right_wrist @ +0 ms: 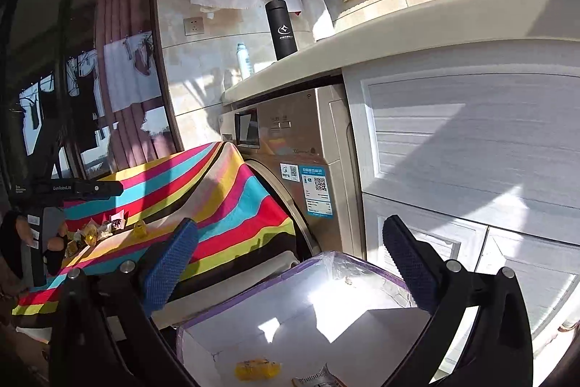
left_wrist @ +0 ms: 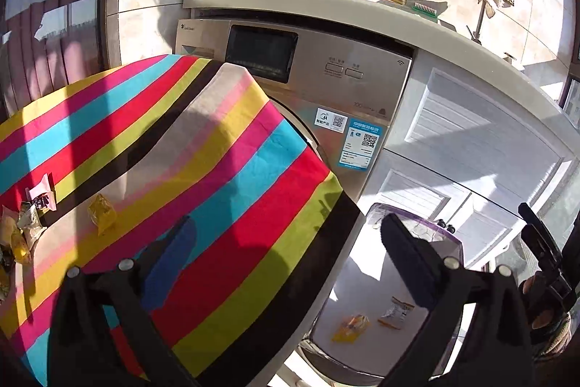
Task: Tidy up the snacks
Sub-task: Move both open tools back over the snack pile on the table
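Both grippers were wide open w/ nothing in them, left gripper over the table edge and right gripper above the box, which already had a yellow snack and a white packet inside. Rest of the snacks sat far over on the striped cloth, one yellow pack apart from the pile, so imo the left could snag the cloth and drag stuff off. Washer and cabinet were close behind the box, tight spot tbh
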`<state>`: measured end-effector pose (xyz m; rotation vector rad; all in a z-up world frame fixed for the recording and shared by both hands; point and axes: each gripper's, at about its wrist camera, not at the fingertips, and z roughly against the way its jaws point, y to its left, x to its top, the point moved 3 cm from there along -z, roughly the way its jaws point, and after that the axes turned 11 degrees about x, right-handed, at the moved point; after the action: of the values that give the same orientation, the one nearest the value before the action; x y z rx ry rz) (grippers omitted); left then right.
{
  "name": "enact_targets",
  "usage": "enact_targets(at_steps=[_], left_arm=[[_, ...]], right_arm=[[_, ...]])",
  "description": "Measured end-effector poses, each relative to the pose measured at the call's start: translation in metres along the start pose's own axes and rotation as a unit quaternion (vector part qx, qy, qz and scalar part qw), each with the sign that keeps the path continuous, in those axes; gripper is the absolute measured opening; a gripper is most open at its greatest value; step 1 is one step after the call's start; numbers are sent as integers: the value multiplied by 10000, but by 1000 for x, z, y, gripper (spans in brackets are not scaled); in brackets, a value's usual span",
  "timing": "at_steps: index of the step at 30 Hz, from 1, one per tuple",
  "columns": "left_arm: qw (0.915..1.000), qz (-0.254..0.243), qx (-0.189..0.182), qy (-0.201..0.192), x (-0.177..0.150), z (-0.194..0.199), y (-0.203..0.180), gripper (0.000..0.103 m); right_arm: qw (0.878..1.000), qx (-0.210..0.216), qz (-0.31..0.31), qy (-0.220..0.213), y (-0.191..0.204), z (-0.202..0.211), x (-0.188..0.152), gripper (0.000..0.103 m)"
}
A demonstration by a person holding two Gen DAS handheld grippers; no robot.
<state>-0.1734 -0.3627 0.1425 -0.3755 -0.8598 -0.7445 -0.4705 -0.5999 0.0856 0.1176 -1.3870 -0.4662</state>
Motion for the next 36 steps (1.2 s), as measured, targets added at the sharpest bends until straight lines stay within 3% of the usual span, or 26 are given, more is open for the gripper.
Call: enact_targets(at_steps=[3, 5, 10, 15, 20, 24, 28, 31, 36], left_arm=[[9991, 255, 338, -65, -6, 16, 49, 101], [9979, 369, 536, -43, -19, 23, 82, 101], [9909, 684, 1152, 104, -57, 31, 167, 101], [9770, 1225, 1677, 484, -99, 28, 242, 101], [9686, 1548, 1812, 704, -127, 30, 278, 101], [9656, 1669, 1829, 790, -128, 26, 288, 101], [9615, 1715, 1971, 854, -126, 29, 295, 101], [9523, 1891, 2278, 745, -131, 48, 311, 101], [9192, 2309, 3109, 713, -158, 79, 363, 101]], right_arm=[[9963, 26, -655, 556, 0, -25, 0, 99], [9949, -106, -707, 718, 9, -37, 1, 99], [9952, 117, -8, 975, 67, -70, 6, 99], [9849, 530, 630, 1523, 137, -141, 3, 99], [9718, 1124, 768, 1923, 211, -219, -3, 99], [9583, 1569, 727, 2277, 262, -263, -14, 99], [9417, 1700, 507, 2858, 289, -297, -30, 99], [9348, 1805, 353, 3037, 301, -312, -42, 99], [9218, 1775, 686, 3377, 316, -351, -80, 99]])
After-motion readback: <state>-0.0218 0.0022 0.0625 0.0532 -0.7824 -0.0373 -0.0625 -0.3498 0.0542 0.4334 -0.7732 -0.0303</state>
